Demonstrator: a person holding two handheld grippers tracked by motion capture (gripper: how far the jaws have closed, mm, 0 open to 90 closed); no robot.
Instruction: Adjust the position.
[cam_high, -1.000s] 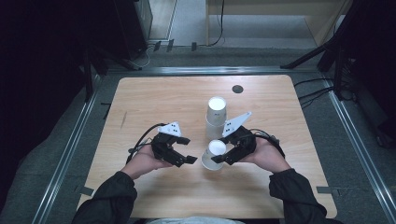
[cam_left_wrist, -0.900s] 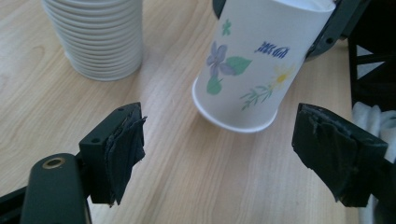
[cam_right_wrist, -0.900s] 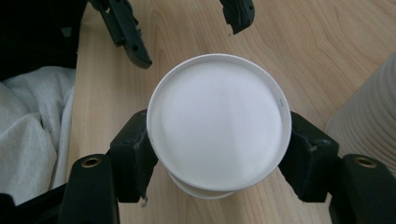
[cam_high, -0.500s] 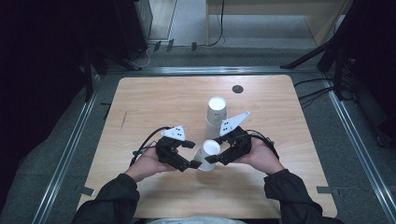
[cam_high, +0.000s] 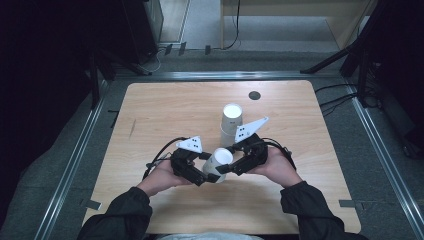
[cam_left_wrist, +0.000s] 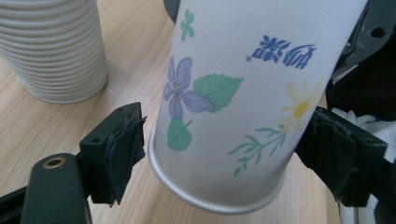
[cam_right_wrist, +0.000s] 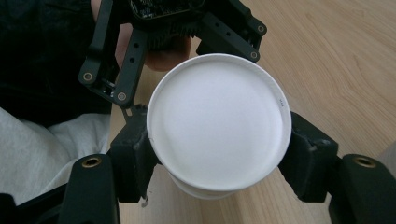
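A white paper cup (cam_high: 220, 160) with printed flowers (cam_left_wrist: 224, 93) is held tilted just above the table's near middle. My right gripper (cam_high: 229, 169) is shut on it. Both pads press the wall beside its flat white end (cam_right_wrist: 217, 121). My left gripper (cam_high: 209, 176) comes in from the left and is open. The cup's other end lies between its jaws. One pad (cam_left_wrist: 123, 144) stands a sliver off the cup's edge, and the other pad (cam_left_wrist: 327, 149) is against the wall. A stack of upturned white cups (cam_high: 231, 122) stands just behind.
The cup stack (cam_left_wrist: 56, 51) is close behind the held cup. A small black disc (cam_high: 254, 95) lies near the far edge of the wooden table (cam_high: 165, 115). Metal rails and dark floor surround the table.
My left gripper has moved right until its jaws flank the cup. The right gripper has brought the cup slightly left and nearer, tilting it toward the left gripper.
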